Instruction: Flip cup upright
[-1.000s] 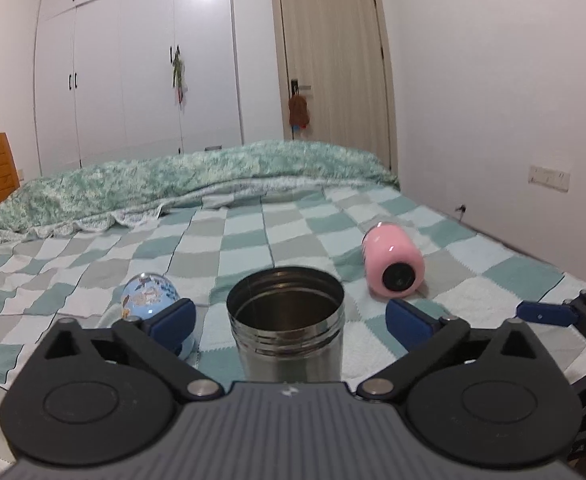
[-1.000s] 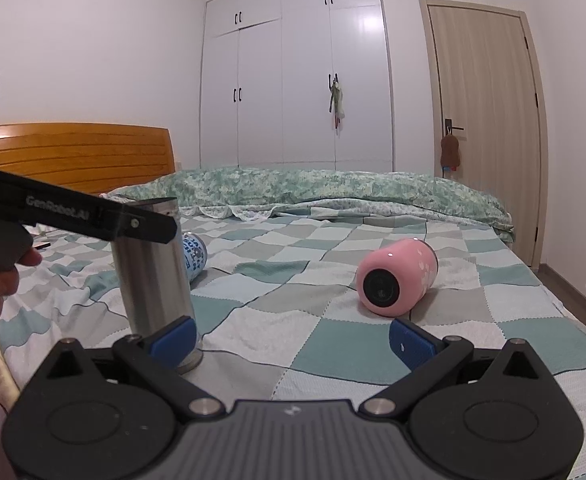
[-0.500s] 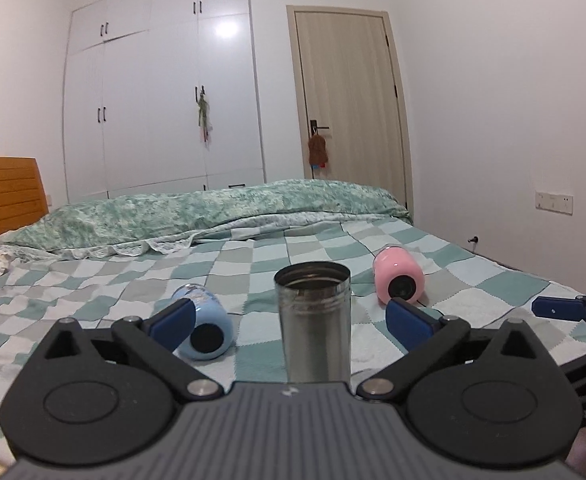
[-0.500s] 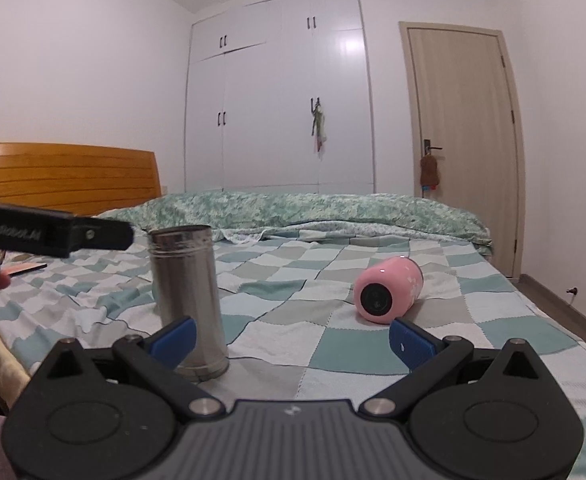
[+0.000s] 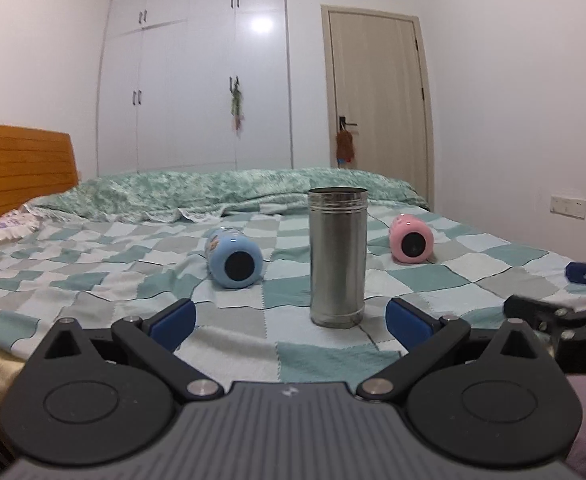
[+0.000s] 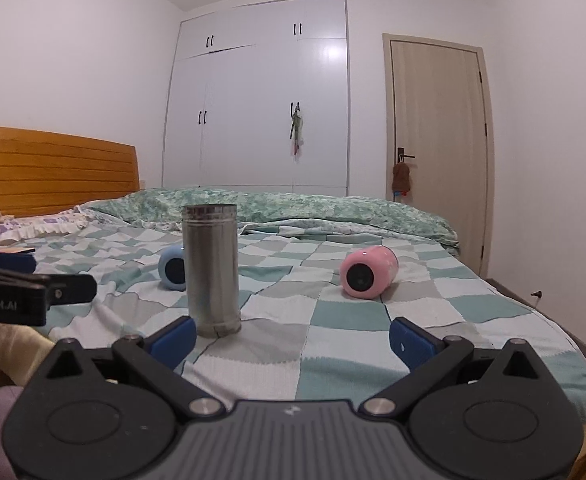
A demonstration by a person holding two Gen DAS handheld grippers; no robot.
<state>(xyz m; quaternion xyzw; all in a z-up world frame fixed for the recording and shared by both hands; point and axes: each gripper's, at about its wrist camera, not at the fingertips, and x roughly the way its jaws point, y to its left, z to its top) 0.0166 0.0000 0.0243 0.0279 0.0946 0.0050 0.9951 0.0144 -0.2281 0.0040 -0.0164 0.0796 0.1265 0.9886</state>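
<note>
A steel cup (image 5: pixel 337 256) stands upright, mouth up, on the checked bedspread; it also shows in the right wrist view (image 6: pixel 211 268). A blue cup (image 5: pixel 235 258) lies on its side to its left, partly hidden behind the steel cup in the right wrist view (image 6: pixel 171 267). A pink cup (image 5: pixel 411 239) lies on its side to the right (image 6: pixel 367 272). My left gripper (image 5: pixel 291 320) is open and empty, a short way back from the steel cup. My right gripper (image 6: pixel 293 340) is open and empty, near the bed's front edge.
The checked bedspread (image 6: pixel 345 316) covers the bed, with a folded green quilt (image 5: pixel 229 192) at the far side. A wooden headboard (image 6: pixel 53 176) and pillow (image 6: pixel 33 228) are at left. A wardrobe (image 6: pixel 261 100), door (image 6: pixel 437 152) and wall stand behind.
Both grippers have pulled back and lowered away from the steel cup, which stays standing upright. The cups now look farther off in both views.
</note>
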